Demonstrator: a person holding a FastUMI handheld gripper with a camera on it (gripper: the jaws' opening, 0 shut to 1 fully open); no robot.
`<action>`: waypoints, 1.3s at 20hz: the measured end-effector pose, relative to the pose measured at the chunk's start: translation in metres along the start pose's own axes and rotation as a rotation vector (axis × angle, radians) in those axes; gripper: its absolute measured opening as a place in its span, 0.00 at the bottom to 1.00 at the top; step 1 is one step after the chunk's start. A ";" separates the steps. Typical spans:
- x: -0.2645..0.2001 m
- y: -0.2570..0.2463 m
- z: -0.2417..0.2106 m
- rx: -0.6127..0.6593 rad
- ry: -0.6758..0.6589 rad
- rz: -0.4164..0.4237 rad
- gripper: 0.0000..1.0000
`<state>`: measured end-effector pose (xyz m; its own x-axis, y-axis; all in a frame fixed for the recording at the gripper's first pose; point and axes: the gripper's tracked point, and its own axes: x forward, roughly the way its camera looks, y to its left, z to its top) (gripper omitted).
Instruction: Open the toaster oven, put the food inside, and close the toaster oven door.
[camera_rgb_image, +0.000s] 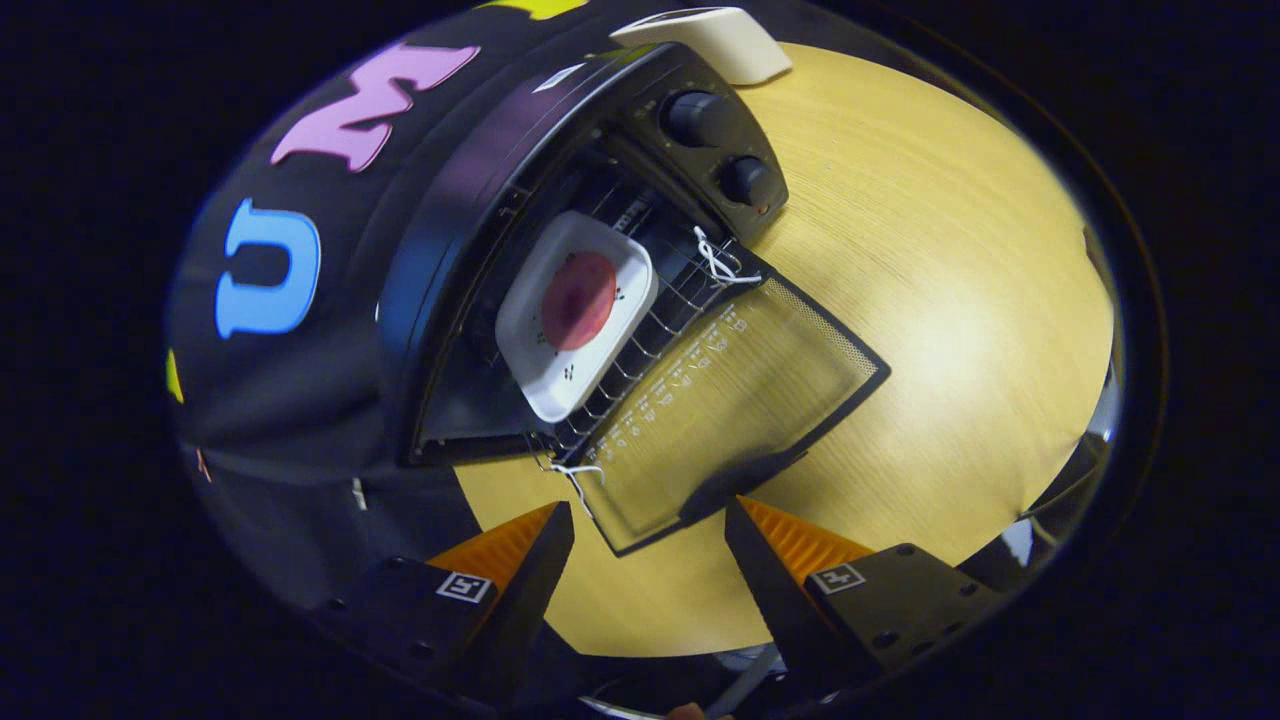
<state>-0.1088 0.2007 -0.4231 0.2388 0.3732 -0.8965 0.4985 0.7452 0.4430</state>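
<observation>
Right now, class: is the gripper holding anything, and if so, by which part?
Nothing is held. The gripper is open, its fingers spread on either side of the open toaster oven door's handle.

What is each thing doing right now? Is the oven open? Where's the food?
Toaster oven: open, plate inside.
Oven door: folded all the way down, flat over the table.
Wire rack: slid partly out, carrying the plate.
White plate: resting on the rack.
Food: lying on the plate.
Two knobs: setting too small to tell.
Hand-held gripper: open, empty, door's handle edge between its fingers.
</observation>
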 end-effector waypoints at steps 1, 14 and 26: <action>-0.002 -0.011 -0.006 -0.073 0.002 -0.037 0.99; 0.047 -0.072 -0.055 -0.602 0.087 -0.246 0.99; 0.077 -0.063 -0.028 -0.655 -0.003 -0.316 0.99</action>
<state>-0.1456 0.1975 -0.5196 0.1687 0.0845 -0.9820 -0.0567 0.9955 0.0759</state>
